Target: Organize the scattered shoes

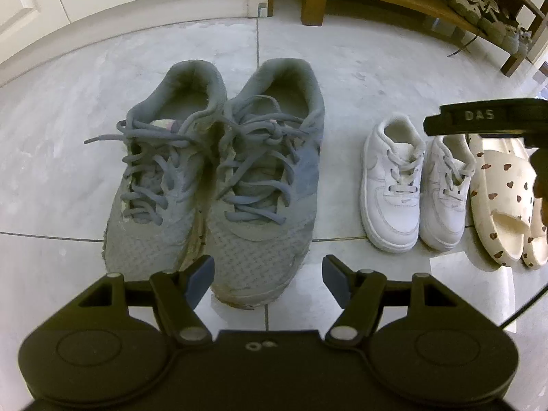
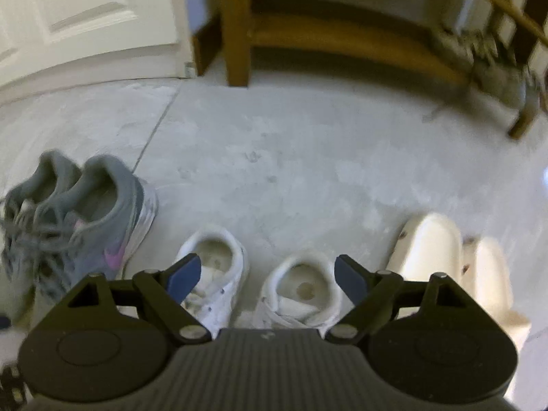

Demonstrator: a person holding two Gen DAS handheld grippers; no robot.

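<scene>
— So where are your hands?

— My left gripper point(image 1: 269, 282) points steeply down at the floor point(image 1: 359, 78), over the toe of the right-hand grey sneaker point(image 1: 267, 185). Its fingers point(image 1: 202, 279) stand well apart and hold nothing; the toe lies just beyond them, untouched.

— And the right?

— My right gripper point(image 2: 267, 279) also tilts down, above the pair of white sneakers point(image 2: 301, 287). Its fingers point(image 2: 351, 279) are spread wide, one over each shoe's collar, gripping nothing. That view is blurred.

— How do the shoes lie?

— In a row on the floor, heels toward the wall. The grey pair touch side by side at the left; the white pair stand near them; the cream slides point(image 1: 500, 198) with small hearts sit just beside the white ones, at the right.

— Anything stored away?

— A wooden rack point(image 1: 376, 3) stands beyond, with worn shoes point(image 1: 486, 13) on its low shelf.
</scene>
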